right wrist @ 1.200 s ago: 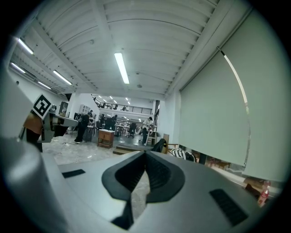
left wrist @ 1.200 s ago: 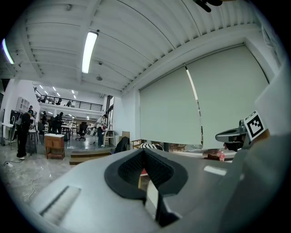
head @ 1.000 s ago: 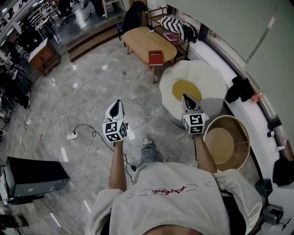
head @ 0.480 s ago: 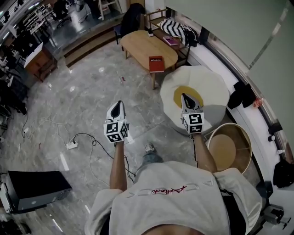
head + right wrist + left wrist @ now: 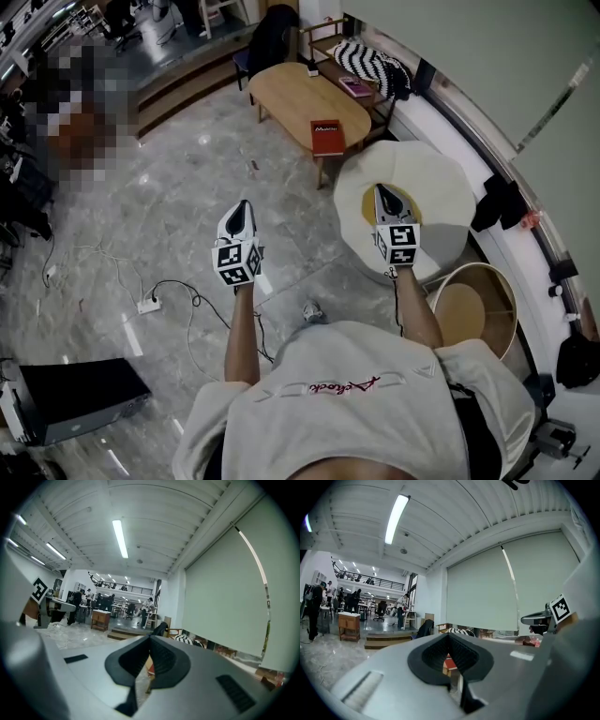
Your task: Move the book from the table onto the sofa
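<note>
A red book (image 5: 327, 137) lies near the front end of an oval wooden table (image 5: 286, 84), far ahead in the head view. Behind the table stands a wooden-framed sofa seat with a black and white striped cushion (image 5: 371, 62). My left gripper (image 5: 242, 206) is held level over the marble floor, shut and empty. My right gripper (image 5: 381, 190) is also shut and empty, and hangs over a white egg-shaped pouf (image 5: 441, 202). Both are well short of the book. In the left gripper view a sliver of the red book (image 5: 449, 663) shows beyond the shut left gripper (image 5: 449, 637).
A round wooden tub (image 5: 478, 309) stands right of the pouf. On the floor at the left lie a power strip with its cable (image 5: 147, 304) and a black box (image 5: 75, 398). A dark coat hangs on a chair (image 5: 274, 28) behind the table. A raised ledge (image 5: 506, 244) runs along the right wall.
The person has walked forward, so the table, book and pouf have come closer. The right gripper now hangs over the pouf's yellow centre. Both grippers stayed shut.
</note>
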A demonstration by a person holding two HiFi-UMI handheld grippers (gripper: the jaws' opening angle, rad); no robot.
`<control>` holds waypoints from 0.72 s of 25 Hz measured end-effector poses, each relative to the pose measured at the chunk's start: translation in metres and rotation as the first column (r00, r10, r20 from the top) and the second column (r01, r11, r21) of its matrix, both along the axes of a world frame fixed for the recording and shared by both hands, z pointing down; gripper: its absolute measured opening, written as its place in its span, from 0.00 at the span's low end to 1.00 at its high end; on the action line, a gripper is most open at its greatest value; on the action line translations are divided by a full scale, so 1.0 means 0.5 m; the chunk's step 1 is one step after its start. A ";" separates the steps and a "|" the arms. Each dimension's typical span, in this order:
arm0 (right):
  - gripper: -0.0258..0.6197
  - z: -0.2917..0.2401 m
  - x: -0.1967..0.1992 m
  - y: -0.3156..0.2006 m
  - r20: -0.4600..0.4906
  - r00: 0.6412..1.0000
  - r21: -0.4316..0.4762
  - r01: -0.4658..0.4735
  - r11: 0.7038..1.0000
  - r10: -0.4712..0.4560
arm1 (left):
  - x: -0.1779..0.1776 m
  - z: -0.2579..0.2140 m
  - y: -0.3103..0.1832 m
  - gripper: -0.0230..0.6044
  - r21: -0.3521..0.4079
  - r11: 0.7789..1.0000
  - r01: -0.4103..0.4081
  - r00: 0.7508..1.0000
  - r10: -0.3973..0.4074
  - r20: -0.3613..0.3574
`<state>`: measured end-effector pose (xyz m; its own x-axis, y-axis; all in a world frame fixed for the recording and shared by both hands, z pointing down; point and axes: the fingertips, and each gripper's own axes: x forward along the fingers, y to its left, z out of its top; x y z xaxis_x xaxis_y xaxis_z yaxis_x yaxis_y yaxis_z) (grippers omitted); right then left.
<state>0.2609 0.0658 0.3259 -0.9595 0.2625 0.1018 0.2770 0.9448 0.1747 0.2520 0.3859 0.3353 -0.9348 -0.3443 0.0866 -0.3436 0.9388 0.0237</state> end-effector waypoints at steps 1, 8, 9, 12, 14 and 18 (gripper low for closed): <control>0.05 -0.002 -0.014 0.005 0.001 1.000 0.002 -0.001 1.000 0.001 | -0.014 0.004 0.007 0.05 -0.001 1.000 0.001 1.000 -0.001 -0.002; 0.05 -0.008 -0.095 0.049 0.009 1.000 0.005 -0.005 1.000 0.005 | -0.095 0.003 0.043 0.05 0.009 1.000 -0.009 1.000 0.009 -0.002; 0.05 -0.008 -0.106 0.054 0.010 1.000 0.005 -0.006 1.000 0.006 | -0.107 0.003 0.047 0.05 0.008 1.000 -0.011 1.000 0.011 -0.002; 0.05 -0.008 -0.136 0.064 0.010 1.000 0.004 -0.011 1.000 0.011 | -0.144 0.002 0.057 0.05 0.006 1.000 -0.014 1.000 0.014 0.001; 0.05 -0.007 -0.154 0.068 0.015 1.000 0.001 -0.015 1.000 0.015 | -0.164 0.003 0.063 0.05 0.005 1.000 -0.016 1.000 0.016 0.003; 0.05 -0.007 -0.184 0.086 0.023 1.000 -0.001 -0.014 1.000 0.014 | -0.195 0.007 0.076 0.05 0.004 1.000 -0.018 1.000 0.018 0.005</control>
